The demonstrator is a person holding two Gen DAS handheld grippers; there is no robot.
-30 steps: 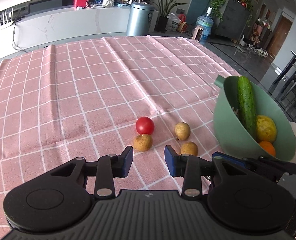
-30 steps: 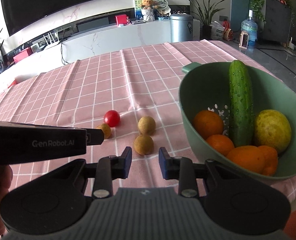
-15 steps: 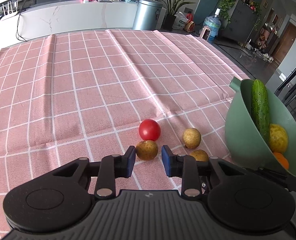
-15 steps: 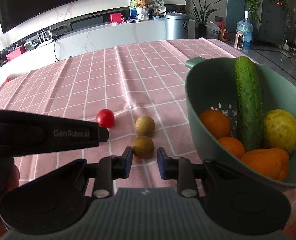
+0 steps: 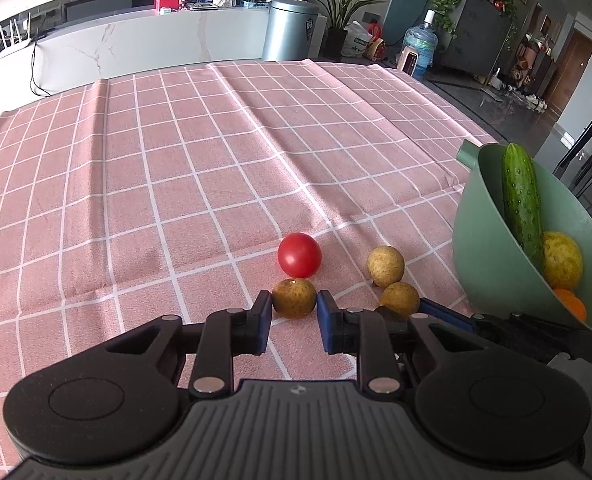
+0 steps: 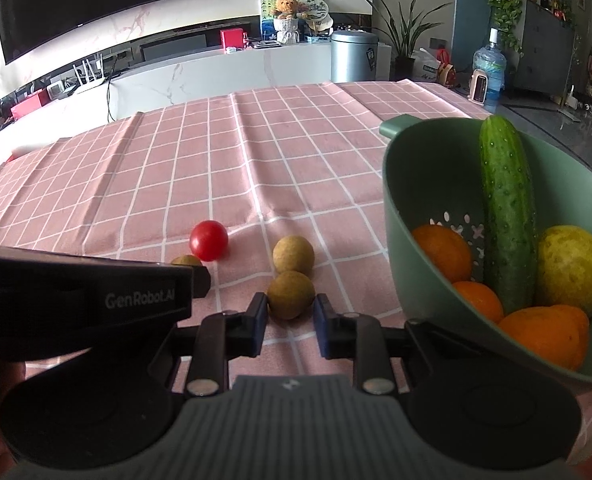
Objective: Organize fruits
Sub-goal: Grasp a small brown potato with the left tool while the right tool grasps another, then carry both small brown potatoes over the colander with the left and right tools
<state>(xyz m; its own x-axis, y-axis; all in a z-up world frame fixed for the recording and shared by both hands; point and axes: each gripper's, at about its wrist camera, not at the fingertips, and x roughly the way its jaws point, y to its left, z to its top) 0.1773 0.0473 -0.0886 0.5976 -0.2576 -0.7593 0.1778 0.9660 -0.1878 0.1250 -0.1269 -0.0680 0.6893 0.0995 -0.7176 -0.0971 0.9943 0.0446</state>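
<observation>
Three small brown round fruits and a red tomato (image 5: pixel 299 254) lie on the pink checked cloth. My left gripper (image 5: pixel 294 309) is open, its fingertips on either side of the nearest brown fruit (image 5: pixel 294 298), just below the tomato. My right gripper (image 6: pixel 289 307) is open around another brown fruit (image 6: pixel 290 294); the third brown fruit (image 6: pixel 293 254) lies just beyond it. A green colander bowl (image 6: pixel 392 208) at the right holds a cucumber (image 6: pixel 506 216), oranges (image 6: pixel 442 252) and a yellow-green fruit (image 6: pixel 572 270).
The left gripper's body (image 6: pixel 80 300) crosses the right wrist view at the left. The bowl (image 5: pixel 480 248) stands near the table's right edge. A white counter and a grey bin (image 5: pixel 290 28) stand beyond the far edge.
Both grippers have moved forward and down; each now has a brown fruit between its fingertips. The jaws have narrowed slightly. The fruits have not moved.
</observation>
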